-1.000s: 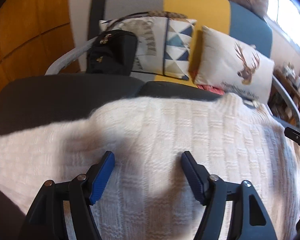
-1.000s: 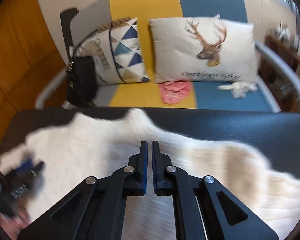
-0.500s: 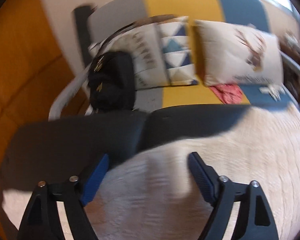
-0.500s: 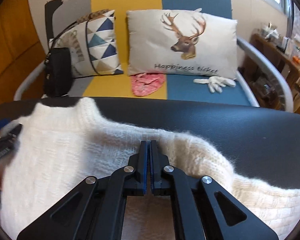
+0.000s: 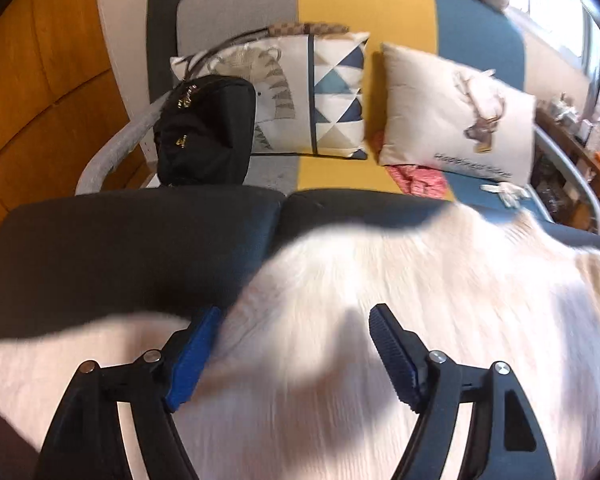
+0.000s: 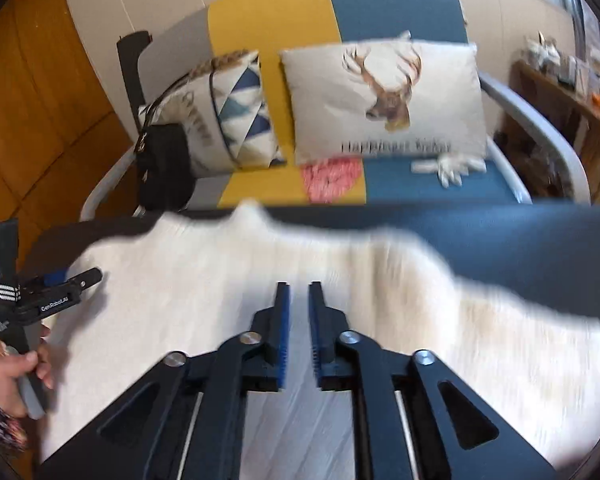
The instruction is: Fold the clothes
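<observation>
We see the white sweater (image 5: pixel 400 320) spread on the dark surface (image 5: pixel 120 248), under both hand-held grippers. The left hand-held gripper (image 5: pixel 292 344) is wide, its jaws closing, pads clear of the knit. The right hand-held gripper (image 6: pixel 298 320) is narrow, its jaws opening with nothing gripped; half a second ago they were pressed together. Behind, a sofa (image 6: pixel 284 24) holds a black bag (image 5: pixel 208 132) and cushions (image 6: pixel 384 96).

A home living room: sofa (image 6: pixel 396 8) with cushions (image 6: pixel 384 100), handbag (image 5: pixel 208 132).
</observation>
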Available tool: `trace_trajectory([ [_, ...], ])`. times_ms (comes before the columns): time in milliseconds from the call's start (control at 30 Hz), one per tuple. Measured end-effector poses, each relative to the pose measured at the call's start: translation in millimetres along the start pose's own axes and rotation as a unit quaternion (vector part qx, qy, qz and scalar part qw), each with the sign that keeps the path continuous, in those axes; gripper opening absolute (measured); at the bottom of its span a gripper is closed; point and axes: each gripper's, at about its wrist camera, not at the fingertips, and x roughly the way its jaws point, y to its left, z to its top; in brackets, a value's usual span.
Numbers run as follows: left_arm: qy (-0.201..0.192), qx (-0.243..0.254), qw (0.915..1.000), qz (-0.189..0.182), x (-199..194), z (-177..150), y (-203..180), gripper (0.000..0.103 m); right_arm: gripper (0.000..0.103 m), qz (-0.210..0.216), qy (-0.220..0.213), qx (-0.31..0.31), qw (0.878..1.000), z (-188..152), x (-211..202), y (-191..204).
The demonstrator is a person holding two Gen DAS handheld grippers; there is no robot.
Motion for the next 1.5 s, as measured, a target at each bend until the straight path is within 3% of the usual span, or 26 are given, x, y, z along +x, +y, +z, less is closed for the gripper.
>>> trace_trajectory([
  [100,0.01,0.001,0.9998,-0.016,-28.2,-41.7,1.7,0.078,0.027,0.02,0.029,0.005,0.999,-40.2,-21.5,14.9],
  [200,0.016,0.036,0.9992,0.008,-35.8,-75.0,-2.1,0.078,0.027,0.008,0.054,-0.005,0.999,-79.2,-28.7,27.4],
  [333,-0.018,0.093,0.9951,0.028,-51.7,-101.1,-3.7,0.079,0.027,-0.031,0.077,-0.055,0.995,-113.2,-20.1,40.5],
  [467,-0.052,0.148,0.9863,0.05,-64.9,-117.9,4.6,0.085,0.027,-0.06,0.058,-0.098,0.992,-132.0,-35.4,33.5],
  [533,-0.063,0.164,0.983,0.055,-68.4,-121.1,9.8,0.085,0.027,-0.049,0.054,-0.076,0.994,-133.8,-40.9,20.3],
  [667,-0.066,0.155,0.9839,0.061,-99.8,-127.3,9.6,0.076,0.03,-0.007,0.063,-0.015,0.998,-127.3,-59.0,11.9],
  [700,-0.075,0.15,0.9851,0.037,-112.8,-131.9,8.4,0.076,0.03,0.013,0.051,-0.003,0.999,-130.5,-71.4,17.4],
  [767,-0.092,0.145,0.9851,-0.01,-136.7,-144.2,3.5,0.077,0.032,0.059,0.039,-0.012,0.997,-141.0,-96.3,31.9],
  [833,-0.1,0.163,0.9811,-0.032,-151.4,-163.7,-8.8,0.077,0.032,0.075,0.045,-0.054,0.995,-159.6,-111.1,51.7],
  [1000,-0.074,0.209,0.9751,0.01,-134.9,-195.6,-24.1,0.077,0.032,0.049,0.071,-0.115,0.99,-208.2,-119.4,73.4],
  [1100,-0.07,0.176,0.9818,-0.009,-132.5,-191.1,-12.4,0.085,0.033,-0.003,0.094,-0.124,0.988,-226.8,-102.3,64.6],
  [1167,-0.051,0.143,0.9881,-0.027,-124.1,-184.1,-2.1,0.094,0.035,0.009,0.068,-0.116,0.991,-231.2,-103.2,59.9],
  [1267,-0.03,0.109,0.9927,-0.043,-112.7,-174.5,8.5,0.099,0.035,-0.003,0.064,-0.114,0.991,-226.6,-95.0,61.1],
  [1500,-0.027,0.142,0.9892,-0.023,-85.8,-139.4,0.8,0.103,0.038,-0.013,0.054,-0.111,0.992,-203.7,-73.6,65.1],
])
